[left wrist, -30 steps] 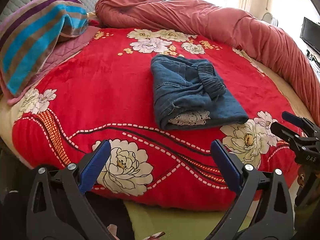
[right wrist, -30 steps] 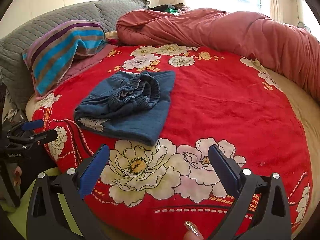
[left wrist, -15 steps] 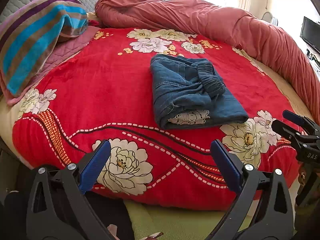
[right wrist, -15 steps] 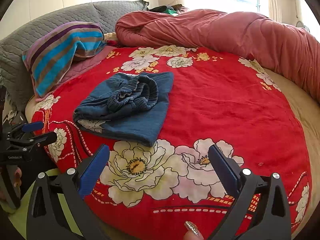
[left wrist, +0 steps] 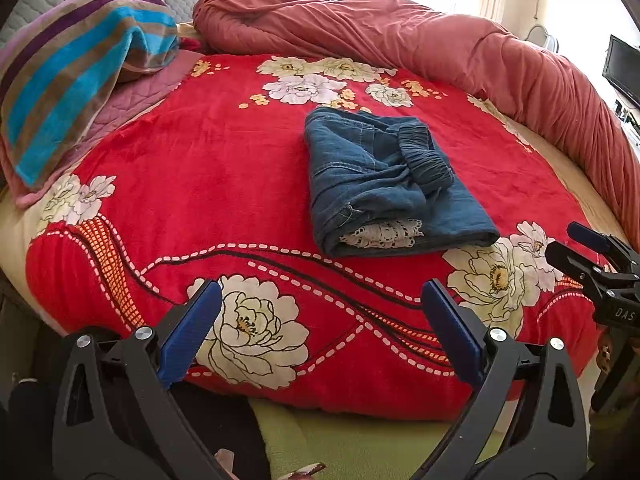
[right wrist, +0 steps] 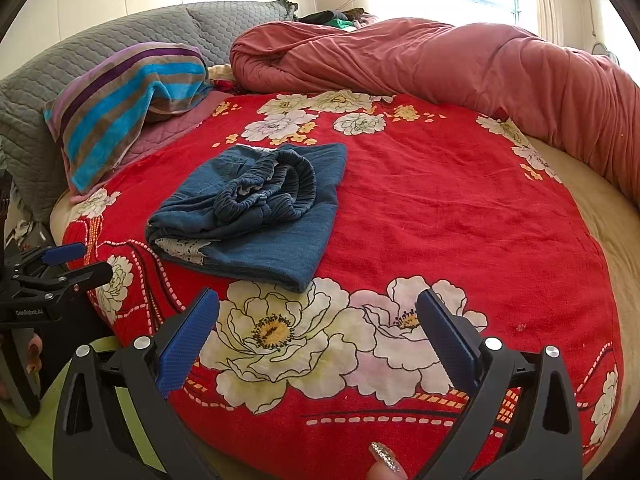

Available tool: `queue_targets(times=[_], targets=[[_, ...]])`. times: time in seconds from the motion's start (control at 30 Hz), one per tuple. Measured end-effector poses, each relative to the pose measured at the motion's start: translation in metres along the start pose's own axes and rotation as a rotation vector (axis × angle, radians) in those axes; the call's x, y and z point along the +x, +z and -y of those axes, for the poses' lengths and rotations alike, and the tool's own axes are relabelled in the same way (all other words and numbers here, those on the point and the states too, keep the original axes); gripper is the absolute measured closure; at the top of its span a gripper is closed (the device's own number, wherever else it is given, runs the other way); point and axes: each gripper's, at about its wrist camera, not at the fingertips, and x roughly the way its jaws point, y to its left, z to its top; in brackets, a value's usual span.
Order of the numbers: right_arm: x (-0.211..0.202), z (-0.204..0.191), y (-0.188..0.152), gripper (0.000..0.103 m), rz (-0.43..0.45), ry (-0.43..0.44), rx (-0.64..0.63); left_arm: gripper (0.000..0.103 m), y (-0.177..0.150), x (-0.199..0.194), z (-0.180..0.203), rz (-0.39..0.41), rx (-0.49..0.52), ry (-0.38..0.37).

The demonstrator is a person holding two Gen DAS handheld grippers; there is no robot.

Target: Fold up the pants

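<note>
Left wrist bed: red floral blanket makes a flat folding surface.
Left wrist pants: jeans lie folded mid-bed, likely finished.
Left gripper: spread, empty, held short of the bed.

Right wrist pants: jeans untouched, waistband bunched on top.
Right gripper: spread, empty, well apart from them.

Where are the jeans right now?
The folded jeans lie mid-bed on the red floral blanket, ahead of both open grippers, untouched; in the right wrist view they sit left of centre.

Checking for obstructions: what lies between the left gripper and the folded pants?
Only red floral blanket between left gripper and pants, per the left wrist view.
</note>
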Motion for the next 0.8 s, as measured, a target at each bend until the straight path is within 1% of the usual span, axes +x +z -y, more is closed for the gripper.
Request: queue_targets(times=[0.8], targets=[[0.0009,0.0071,-0.0016,0.005,-0.005,-0.011,0.007,0.01,-0.0007,-0.002,-0.0026,-0.002,0.006,0.014]])
